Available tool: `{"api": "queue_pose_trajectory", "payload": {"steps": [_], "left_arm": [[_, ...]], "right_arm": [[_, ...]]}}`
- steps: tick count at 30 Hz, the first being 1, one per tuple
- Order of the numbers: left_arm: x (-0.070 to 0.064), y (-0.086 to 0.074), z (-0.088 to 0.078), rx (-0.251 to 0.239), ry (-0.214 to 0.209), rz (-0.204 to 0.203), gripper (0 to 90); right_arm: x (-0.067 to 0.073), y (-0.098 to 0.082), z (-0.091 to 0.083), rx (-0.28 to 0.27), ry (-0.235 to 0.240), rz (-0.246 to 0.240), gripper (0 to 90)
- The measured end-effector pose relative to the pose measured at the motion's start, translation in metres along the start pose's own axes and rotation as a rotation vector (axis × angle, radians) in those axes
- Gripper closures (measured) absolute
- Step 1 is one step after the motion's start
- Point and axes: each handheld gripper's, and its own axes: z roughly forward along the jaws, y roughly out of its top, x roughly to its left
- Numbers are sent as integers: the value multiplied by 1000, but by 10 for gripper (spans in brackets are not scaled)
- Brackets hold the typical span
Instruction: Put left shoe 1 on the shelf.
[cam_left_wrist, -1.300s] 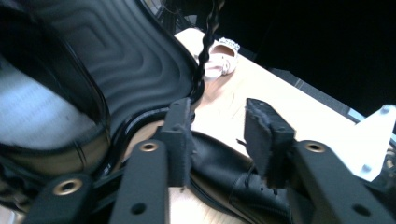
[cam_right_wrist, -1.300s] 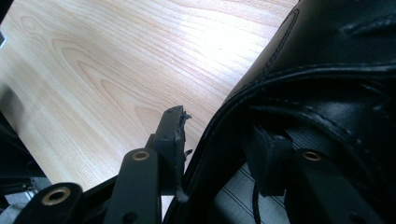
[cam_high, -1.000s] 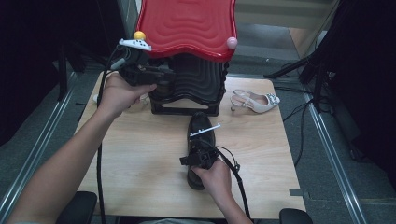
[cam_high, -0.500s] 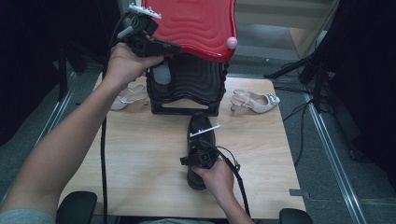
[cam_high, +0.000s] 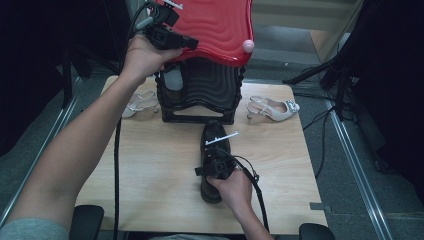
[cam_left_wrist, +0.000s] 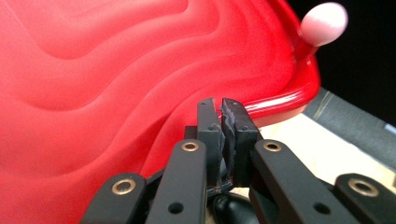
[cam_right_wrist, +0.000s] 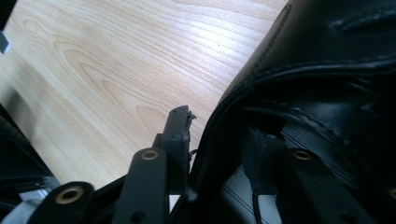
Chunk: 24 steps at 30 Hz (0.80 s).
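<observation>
left gripper (cam_high: 186, 44) jaws together, holding nothing, propping the red lid (cam_high: 220, 27) up to keep the black bin (cam_high: 200, 92) open. right gripper (cam_high: 216, 159) has been closing, one jaw inside the black shoe's (cam_high: 214, 142) collar, one outside; shoe on tabletop (cam_high: 150, 165) before the bin, likely going in.

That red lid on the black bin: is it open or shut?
Open. The red lid is tilted up off the black bin, and the left gripper is shut on its edge.
</observation>
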Motion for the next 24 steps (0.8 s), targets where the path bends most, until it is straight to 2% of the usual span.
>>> {"api": "queue_pose_trajectory", "payload": {"steps": [4, 5, 11, 15, 20, 24], "left_arm": [[2, 1, 0, -5, 5, -3, 877], [3, 1, 1, -5, 4, -6, 879], [3, 3, 2, 5, 14, -2, 884], [3, 6, 4, 12, 17, -4, 884], [4, 6, 4, 13, 15, -9, 889], [3, 6, 5, 11, 18, -8, 898]], "right_arm": [[-4, 0, -2, 11, 9, 13, 741], [-5, 0, -4, 16, 5, 22, 783], [-11, -1, -11, 9, 17, 48, 840], [-16, -2, -21, -15, 18, 69, 872], [-25, -1, -41, -70, 16, 82, 879], [-27, 0, -51, -81, 9, 82, 879]]}}
